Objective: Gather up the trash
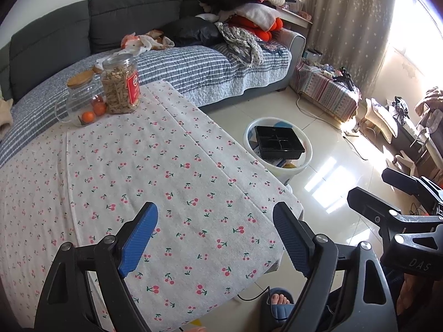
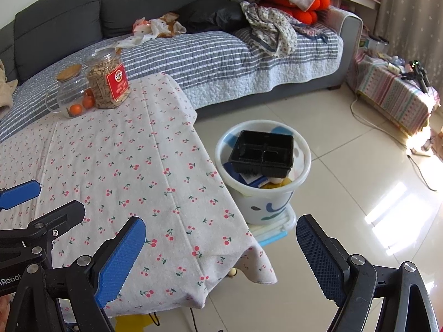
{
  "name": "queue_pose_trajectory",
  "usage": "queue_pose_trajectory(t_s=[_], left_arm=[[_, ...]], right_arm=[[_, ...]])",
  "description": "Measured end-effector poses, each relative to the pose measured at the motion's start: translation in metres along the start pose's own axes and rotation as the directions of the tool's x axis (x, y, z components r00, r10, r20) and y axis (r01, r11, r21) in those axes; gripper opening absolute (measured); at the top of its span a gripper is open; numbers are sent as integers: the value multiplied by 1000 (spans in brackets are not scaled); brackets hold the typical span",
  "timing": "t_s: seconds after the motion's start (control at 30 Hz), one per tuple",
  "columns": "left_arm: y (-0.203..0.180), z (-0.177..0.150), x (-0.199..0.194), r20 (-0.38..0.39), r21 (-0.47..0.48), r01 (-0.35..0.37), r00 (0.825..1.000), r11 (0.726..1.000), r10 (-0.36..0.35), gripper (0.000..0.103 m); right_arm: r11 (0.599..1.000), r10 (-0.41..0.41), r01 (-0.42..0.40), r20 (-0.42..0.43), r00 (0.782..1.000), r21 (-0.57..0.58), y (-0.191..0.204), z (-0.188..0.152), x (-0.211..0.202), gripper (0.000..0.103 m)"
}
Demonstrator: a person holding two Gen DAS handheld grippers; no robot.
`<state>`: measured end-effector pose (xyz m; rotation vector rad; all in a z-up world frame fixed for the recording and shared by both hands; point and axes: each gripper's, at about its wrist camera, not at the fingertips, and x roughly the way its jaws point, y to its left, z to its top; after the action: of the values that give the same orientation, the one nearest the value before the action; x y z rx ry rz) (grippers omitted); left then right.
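Black plastic tray [image 2: 261,153] already sits atop the white bin [image 2: 301,149] beside the counter [image 2: 133,171]; your left gripper [image 1: 214,238] and right gripper [image 2: 221,257] both hang empty, fingers wide. Scan the cloth for leftovers before lifting away.

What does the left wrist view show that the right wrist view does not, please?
Only the left wrist view shows a sandalled foot below the table edge and the sunlit window. Only the right wrist view shows the bucket's painted side and the blue-edged stand beneath it. Both show the cherry cloth, the snack jar, oranges, sofa, and the black tray atop the bucket.
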<state>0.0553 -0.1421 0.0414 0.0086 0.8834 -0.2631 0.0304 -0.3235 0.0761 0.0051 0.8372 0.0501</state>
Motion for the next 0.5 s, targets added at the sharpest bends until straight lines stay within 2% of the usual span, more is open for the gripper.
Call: queue_pose_trajectory(t_s=[0.5], left_arm=[[-1, 1, 2, -6, 8, -5, 1000, 1000, 5, 90]], right_arm=[[1000, -23, 23, -1, 1000, -2, -2, -1, 1, 92]])
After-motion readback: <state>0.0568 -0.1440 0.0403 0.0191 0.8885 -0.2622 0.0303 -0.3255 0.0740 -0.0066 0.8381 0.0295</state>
